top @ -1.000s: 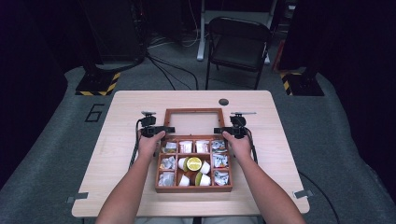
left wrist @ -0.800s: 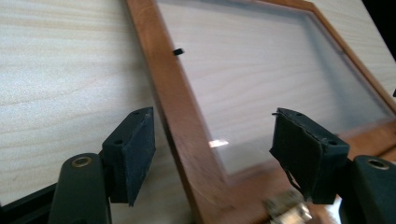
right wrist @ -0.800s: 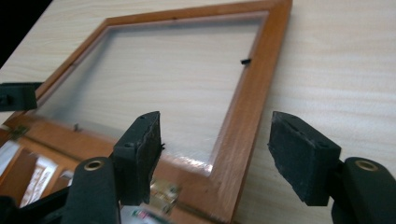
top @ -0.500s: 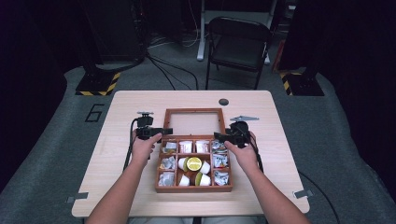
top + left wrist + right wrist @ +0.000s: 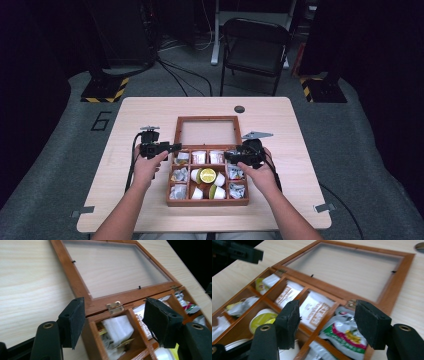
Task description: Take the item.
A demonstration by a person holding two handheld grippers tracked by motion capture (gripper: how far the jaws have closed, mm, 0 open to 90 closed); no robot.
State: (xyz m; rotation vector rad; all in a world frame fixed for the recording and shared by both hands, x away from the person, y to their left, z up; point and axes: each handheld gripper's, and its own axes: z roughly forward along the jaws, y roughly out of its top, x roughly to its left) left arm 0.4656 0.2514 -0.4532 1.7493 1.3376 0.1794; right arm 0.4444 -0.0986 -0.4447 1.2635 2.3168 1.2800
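Note:
A wooden compartment box sits mid-table, its glass-paned lid folded open flat behind it. Its compartments hold a halved lime, white cups and several packets. My left gripper hovers at the box's back left corner. Its jaws have just been closing, but in the left gripper view the left gripper stands open, nothing pressed between the pads, with the brass hinge beyond. My right gripper hangs over the right-hand compartments. Its jaws have just been opening; the right gripper is open above a red-and-green packet.
The light wooden table has bare room on both sides of the box. A small dark disc lies near the far edge. A folding chair stands beyond the table, with cables on the floor.
Both grippers have drawn back from the sides of the lid toward the person. The right one now hangs over the box's right compartments. The lid lies as before.

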